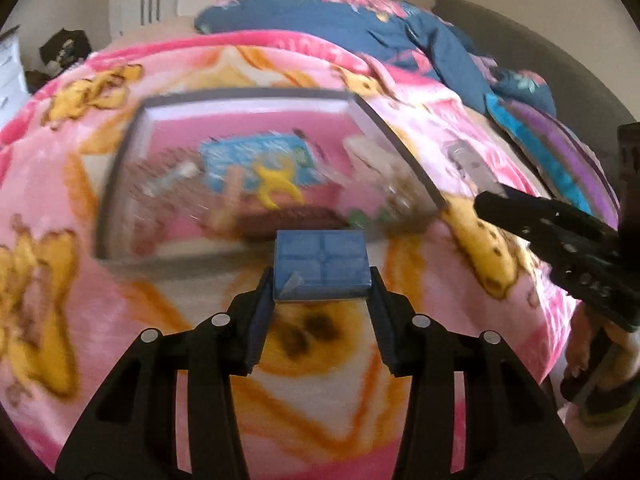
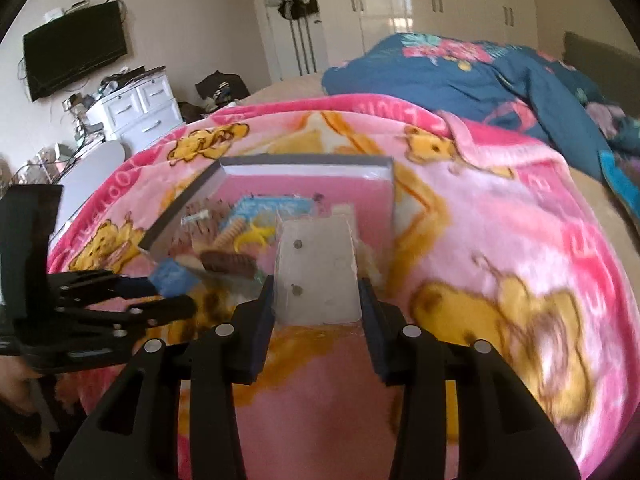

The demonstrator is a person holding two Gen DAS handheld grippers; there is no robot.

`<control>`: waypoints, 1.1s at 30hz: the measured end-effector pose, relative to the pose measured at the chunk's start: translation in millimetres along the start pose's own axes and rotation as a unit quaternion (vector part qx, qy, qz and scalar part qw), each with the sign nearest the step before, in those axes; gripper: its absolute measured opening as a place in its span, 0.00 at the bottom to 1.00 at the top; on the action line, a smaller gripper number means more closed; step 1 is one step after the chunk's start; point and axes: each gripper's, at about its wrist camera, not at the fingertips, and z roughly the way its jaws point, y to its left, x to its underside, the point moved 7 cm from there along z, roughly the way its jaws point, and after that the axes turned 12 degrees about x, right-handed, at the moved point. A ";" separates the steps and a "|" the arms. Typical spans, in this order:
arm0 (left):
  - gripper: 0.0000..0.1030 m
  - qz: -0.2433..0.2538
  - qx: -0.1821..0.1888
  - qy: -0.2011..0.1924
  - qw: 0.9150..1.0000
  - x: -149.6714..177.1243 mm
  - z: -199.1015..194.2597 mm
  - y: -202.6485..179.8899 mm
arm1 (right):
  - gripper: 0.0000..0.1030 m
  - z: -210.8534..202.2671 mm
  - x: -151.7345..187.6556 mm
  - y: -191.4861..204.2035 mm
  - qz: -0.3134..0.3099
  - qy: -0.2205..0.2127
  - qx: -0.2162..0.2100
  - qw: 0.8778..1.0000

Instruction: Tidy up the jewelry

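Bed w/ pink blanket; grey tray, prob. open box, on top.

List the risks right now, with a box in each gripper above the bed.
1. The left gripper pinches the small blue box only by its near edge; it might slip out onto the pink blanket.
2. The right gripper holds the white box close above the grey-rimmed tray; a drop could scatter the cluttered items there.
3. The grippers work close together and might collide.

Your tray and its jumbled contents are smeared by motion blur; the pale box hides whatever sits behind it.
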 end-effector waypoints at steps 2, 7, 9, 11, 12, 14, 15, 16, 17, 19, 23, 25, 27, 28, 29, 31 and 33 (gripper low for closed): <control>0.35 -0.005 -0.019 -0.011 1.000 -9.8 -7.2 14.3 | 0.38 10.1 -7.8 8.8 -0.007 0.004 -0.001 1.000; 0.35 -0.018 -0.060 -0.013 0.998 -28.5 -6.0 52.3 | 0.38 43.7 -21.1 34.2 -0.020 0.023 -0.007 0.999; 0.35 -0.022 -0.067 -0.013 0.997 -33.0 -4.0 62.3 | 0.38 56.5 -24.5 41.5 -0.021 0.031 -0.009 0.999; 0.35 -0.025 -0.072 -0.010 0.997 -34.5 -2.4 69.7 | 0.40 64.8 -26.7 46.1 -0.022 0.037 -0.010 0.999; 0.35 -0.027 -0.075 -0.008 0.997 -35.2 -0.3 73.5 | 0.41 69.8 -27.4 48.1 -0.024 0.042 -0.008 0.999; 0.35 -0.031 -0.077 -0.008 0.997 -37.0 2.7 78.0 | 0.50 74.2 -28.3 49.2 -0.021 0.046 -0.006 0.999; 0.35 -0.033 -0.076 -0.007 0.997 -37.0 3.8 80.1 | 0.59 73.7 -28.8 48.1 -0.015 0.046 -0.006 0.999; 0.36 -0.034 -0.076 -0.007 0.997 -35.2 4.2 80.4 | 0.61 70.8 -29.5 46.2 -0.008 0.042 -0.005 0.999; 0.36 -0.035 -0.076 -0.005 0.996 -34.6 5.6 81.0 | 0.63 68.1 -29.1 44.5 -0.004 0.039 -0.006 0.999; 0.41 -0.034 -0.081 -0.004 0.996 -34.4 7.2 82.0 | 0.64 59.3 -26.9 38.5 0.005 0.034 -0.006 0.999; 0.56 -0.032 -0.084 -0.005 0.996 -33.8 6.3 78.2 | 0.67 40.1 -21.3 25.5 0.021 0.026 -0.005 0.999; 0.63 -0.028 -0.087 -0.010 0.996 -34.4 0.8 73.3 | 0.70 24.0 -17.7 18.1 0.029 0.016 -0.004 0.999; 0.63 -0.025 -0.085 -0.019 0.996 -34.9 -8.5 66.2 | 0.78 7.9 -14.1 10.9 0.036 0.005 0.002 0.999; 0.65 -0.024 -0.085 -0.023 0.996 -35.0 -13.6 62.3 | 0.78 0.1 -12.2 8.0 0.039 0.000 0.004 0.999; 0.67 -0.023 -0.084 -0.027 0.996 -35.2 -18.5 57.7 | 0.79 -10.5 -9.3 4.8 0.042 -0.006 0.004 0.999; 0.80 -0.016 -0.082 -0.040 0.996 -34.1 -33.4 44.9 | 0.85 -24.7 -5.5 0.9 0.041 -0.013 0.007 0.999; 0.82 -0.009 -0.083 -0.049 0.995 -31.7 -45.3 32.7 | 0.89 -42.5 -1.1 -2.9 0.040 -0.026 0.020 0.999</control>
